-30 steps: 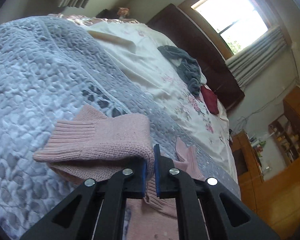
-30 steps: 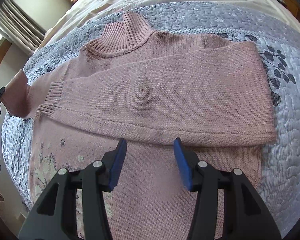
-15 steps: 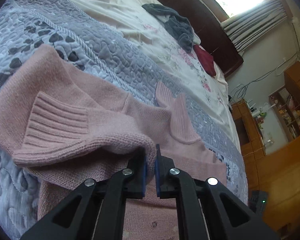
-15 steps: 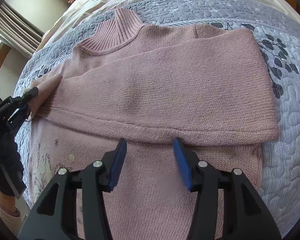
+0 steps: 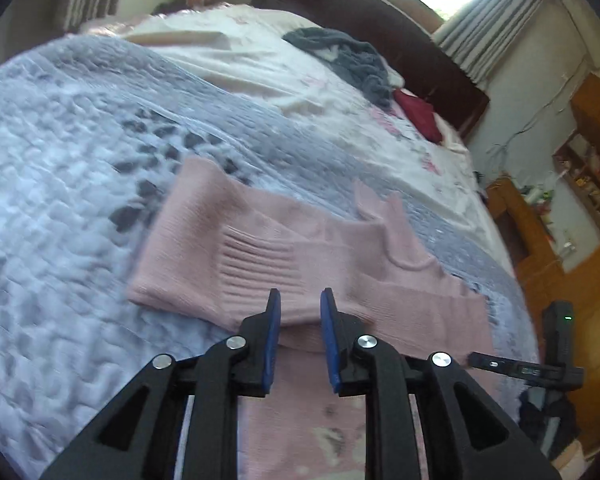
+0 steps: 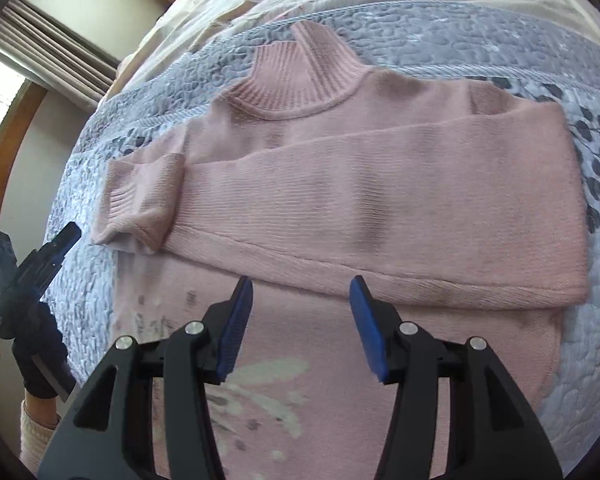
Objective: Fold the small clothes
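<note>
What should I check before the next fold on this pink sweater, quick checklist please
1. Left tool let go of the cuff: ok, open with nothing between the pads.
2. Right tool free: ok, open above the sweater.
3. Right sleeve folded across the chest: ok, it lies flat from the shoulder.
4. Left sleeve tucked in: not ok, the cuff end is doubled back and sticks out past the body's side edge.
5. Collar flat: ok, it lies on the grey quilt.
6. Lower hem straight: cannot tell, it is hidden behind the tools.
</note>
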Available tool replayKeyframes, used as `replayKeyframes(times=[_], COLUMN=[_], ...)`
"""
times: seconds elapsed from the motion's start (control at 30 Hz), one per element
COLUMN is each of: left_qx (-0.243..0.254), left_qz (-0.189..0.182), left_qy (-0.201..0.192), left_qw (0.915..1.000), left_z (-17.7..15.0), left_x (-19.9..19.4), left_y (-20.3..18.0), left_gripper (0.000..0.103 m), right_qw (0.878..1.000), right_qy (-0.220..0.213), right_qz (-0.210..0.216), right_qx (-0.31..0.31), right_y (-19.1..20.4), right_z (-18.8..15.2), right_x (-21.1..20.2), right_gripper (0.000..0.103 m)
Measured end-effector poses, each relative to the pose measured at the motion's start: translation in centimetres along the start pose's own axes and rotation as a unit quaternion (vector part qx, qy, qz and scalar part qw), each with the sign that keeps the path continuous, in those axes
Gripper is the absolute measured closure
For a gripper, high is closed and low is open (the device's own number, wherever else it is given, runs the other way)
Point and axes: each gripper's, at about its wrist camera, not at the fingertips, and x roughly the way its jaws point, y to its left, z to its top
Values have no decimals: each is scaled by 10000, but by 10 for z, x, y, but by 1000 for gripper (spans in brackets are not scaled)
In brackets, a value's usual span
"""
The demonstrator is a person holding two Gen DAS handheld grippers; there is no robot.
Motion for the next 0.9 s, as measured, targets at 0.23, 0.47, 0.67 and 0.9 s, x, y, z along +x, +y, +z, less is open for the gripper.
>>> replayKeyframes(times=[0.23,0.47,0.67,0.9], left_qx=[325,117,-80,175], left_qz=[743,575,430,131], left_qy=[582,581,530,270], left_qw=[9950,9966,9976,9994], left_z=[9,-2,3,12], left_x=[51,59,40,22], left_y=[25,38,39,6], left_gripper=[83,82,82,82], right_qw=[9964,9914,9945,9954], right_qy=[362,830,739,88], right_qz=[772,1003,695,884], right_qx=[13,113,-274,-366], right_y=[76,113,126,95], right_z=[46,62,55,56], right_x=[41,103,122,44], right_gripper=[52,52,92,95])
